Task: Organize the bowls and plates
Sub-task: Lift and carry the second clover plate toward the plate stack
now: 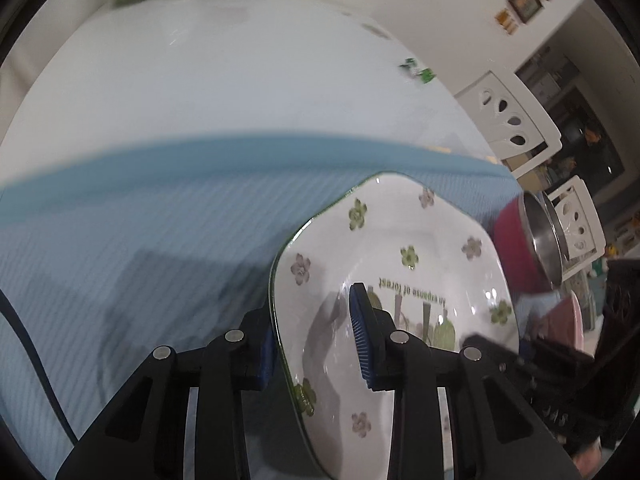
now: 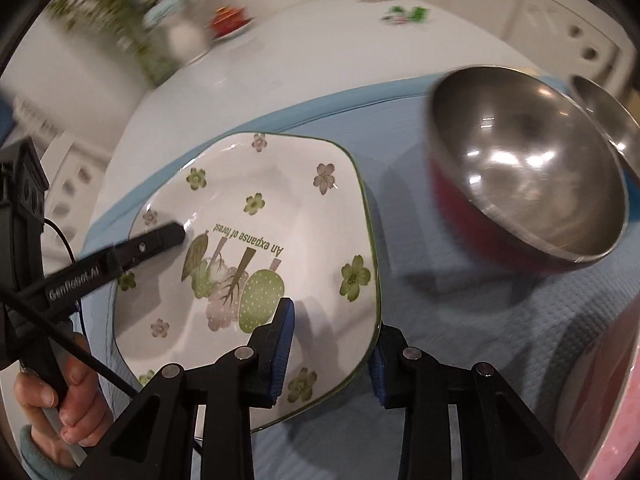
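Early stage. Floral square plate lies on the blue mat on the counter. Left tool and right tool each straddle an opposite rim, jaws narrowed, contact unclear. Red-sided steel bowl and pink dish unsorted; nothing stacked.

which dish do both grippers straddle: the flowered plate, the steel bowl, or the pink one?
The square flowered plate: left gripper and right gripper each have one finger over its rim. The red-sided steel bowl stands apart.
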Available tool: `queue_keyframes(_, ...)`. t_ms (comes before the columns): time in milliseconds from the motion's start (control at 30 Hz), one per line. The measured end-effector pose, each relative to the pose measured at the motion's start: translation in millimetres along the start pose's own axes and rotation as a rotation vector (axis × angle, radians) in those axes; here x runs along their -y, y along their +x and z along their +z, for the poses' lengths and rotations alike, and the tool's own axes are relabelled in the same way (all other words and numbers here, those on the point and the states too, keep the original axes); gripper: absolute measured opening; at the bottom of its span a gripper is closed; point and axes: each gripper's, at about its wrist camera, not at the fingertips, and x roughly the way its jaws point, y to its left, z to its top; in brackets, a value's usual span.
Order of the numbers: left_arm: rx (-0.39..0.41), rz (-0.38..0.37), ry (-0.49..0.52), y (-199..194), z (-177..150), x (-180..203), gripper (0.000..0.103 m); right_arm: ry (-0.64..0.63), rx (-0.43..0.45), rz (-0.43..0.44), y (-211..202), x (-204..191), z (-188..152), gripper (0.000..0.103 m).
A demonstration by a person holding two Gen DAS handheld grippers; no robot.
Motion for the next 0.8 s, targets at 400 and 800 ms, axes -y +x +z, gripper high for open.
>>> queue_keyframes(400,0.036,0.017,-0.038,-7,-18,-19,0.030,-0.094,0.006,0.053,11,-11,1,0.033)
queue_keyframes(800,0.063,0.105,-0.096,-58,-42,1,0.031,-0.047,-0.058,0.112,-20,-25,-18,0.035)
